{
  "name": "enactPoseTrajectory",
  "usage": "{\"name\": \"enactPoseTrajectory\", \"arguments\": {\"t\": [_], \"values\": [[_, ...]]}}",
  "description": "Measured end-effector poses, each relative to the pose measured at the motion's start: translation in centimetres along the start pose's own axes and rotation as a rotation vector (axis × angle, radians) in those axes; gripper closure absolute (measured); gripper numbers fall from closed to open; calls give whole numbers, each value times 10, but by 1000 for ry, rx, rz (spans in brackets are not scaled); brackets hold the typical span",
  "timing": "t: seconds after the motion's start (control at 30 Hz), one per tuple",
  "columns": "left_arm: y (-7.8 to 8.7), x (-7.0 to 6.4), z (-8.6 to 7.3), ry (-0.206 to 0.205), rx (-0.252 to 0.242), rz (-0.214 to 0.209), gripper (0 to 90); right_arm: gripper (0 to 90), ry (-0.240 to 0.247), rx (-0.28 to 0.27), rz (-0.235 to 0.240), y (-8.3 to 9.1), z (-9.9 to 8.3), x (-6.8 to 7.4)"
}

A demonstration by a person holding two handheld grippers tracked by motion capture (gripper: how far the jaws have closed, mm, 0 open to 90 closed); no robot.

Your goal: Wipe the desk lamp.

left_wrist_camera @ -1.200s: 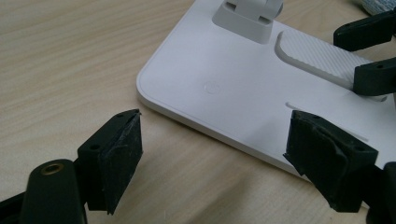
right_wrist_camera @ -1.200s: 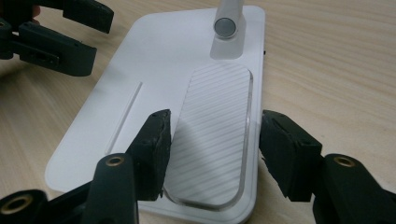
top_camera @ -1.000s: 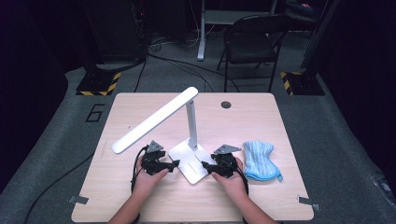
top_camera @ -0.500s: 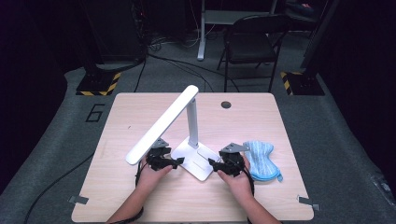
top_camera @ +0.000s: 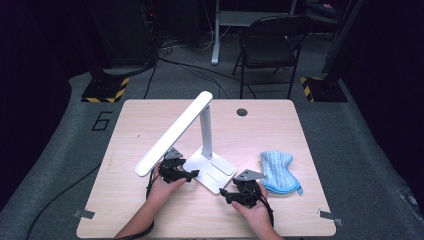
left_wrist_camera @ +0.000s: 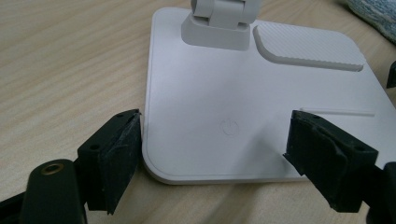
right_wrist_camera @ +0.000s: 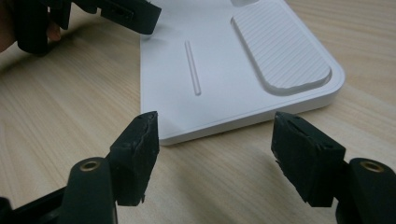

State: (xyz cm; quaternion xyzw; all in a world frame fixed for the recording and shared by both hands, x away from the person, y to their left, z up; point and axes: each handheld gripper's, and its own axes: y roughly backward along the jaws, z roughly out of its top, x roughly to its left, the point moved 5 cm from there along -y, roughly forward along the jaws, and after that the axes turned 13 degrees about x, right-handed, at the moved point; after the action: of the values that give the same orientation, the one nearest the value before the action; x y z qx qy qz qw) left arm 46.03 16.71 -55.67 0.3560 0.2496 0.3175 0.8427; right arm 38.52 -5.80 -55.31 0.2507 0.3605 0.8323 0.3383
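I'm working in what looks like a lab or recording studio, not a home: my light wooden table (top_camera: pixel 150 115) stands alone on grey carpet (top_camera: pixel 60 150) with a large number 6 (top_camera: pixel 102 120) marked on the floor beside it. Around it the room is dark, with black stand bases edged in yellow-and-black hazard tape (top_camera: pixel 104 90), loose cables (top_camera: pixel 180 65) trailing over the floor, a folding chair (top_camera: pixel 267 47) and the leg of another desk (top_camera: pixel 217 35) behind. Strips of tape (top_camera: pixel 82 214) mark the carpet at the table's near corners.
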Motion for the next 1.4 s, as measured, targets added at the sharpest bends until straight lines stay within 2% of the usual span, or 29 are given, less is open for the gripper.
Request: {"name": "enactPoseTrajectory", "arguments": {"t": [0.03,0.17,0.27,0.37,0.47,0.57,0.6,0.67,0.7,0.73,0.77,0.9,0.93,1.1,1.2,1.27,1.37,1.4], "values": [[0,-1,-1,8,4,-5,183,305,0,-2,3,-1,0,0],[-1,-2,-2,-4,13,-15,183,276,-1,13,22,-7,-1,4],[0,-3,-3,-23,23,-2,181,249,5,16,10,-8,0,5],[0,-6,-5,-6,21,-8,180,241,19,2,1,-8,2,5],[1,-8,-6,-9,26,-9,179,223,17,-1,-7,-8,4,6],[2,-8,-7,-32,32,14,179,205,28,-10,-16,-8,7,6],[2,-9,-8,-23,36,6,179,199,35,-9,-24,-8,9,6],[3,-10,-8,-32,35,16,179,181,42,-2,-34,-9,11,6],[3,-11,-10,-16,37,9,179,169,49,-1,-37,-10,12,6],[4,-10,-10,-32,37,19,179,156,69,11,-56,-12,14,6],[4,-11,-10,-18,30,18,179,153,76,17,-68,-13,15,6],[5,-14,-13,-43,49,40,171,152,92,27,-101,-16,17,6],[5,-14,-14,-67,53,56,166,154,99,25,-110,-16,18,6],[4,-17,-15,-62,54,64,151,163,112,43,-159,-19,17,3],[4,-17,-15,-57,48,63,153,171,99,37,-148,-20,16,0],[5,-17,-16,-55,60,52,157,187,86,36,-145,-20,17,-1],[5,-16,-15,-50,48,64,162,214,95,36,-142,-21,19,-5],[4,-16,-14,-42,45,68,167,228,77,33,-141,-21,20,-5]]}}
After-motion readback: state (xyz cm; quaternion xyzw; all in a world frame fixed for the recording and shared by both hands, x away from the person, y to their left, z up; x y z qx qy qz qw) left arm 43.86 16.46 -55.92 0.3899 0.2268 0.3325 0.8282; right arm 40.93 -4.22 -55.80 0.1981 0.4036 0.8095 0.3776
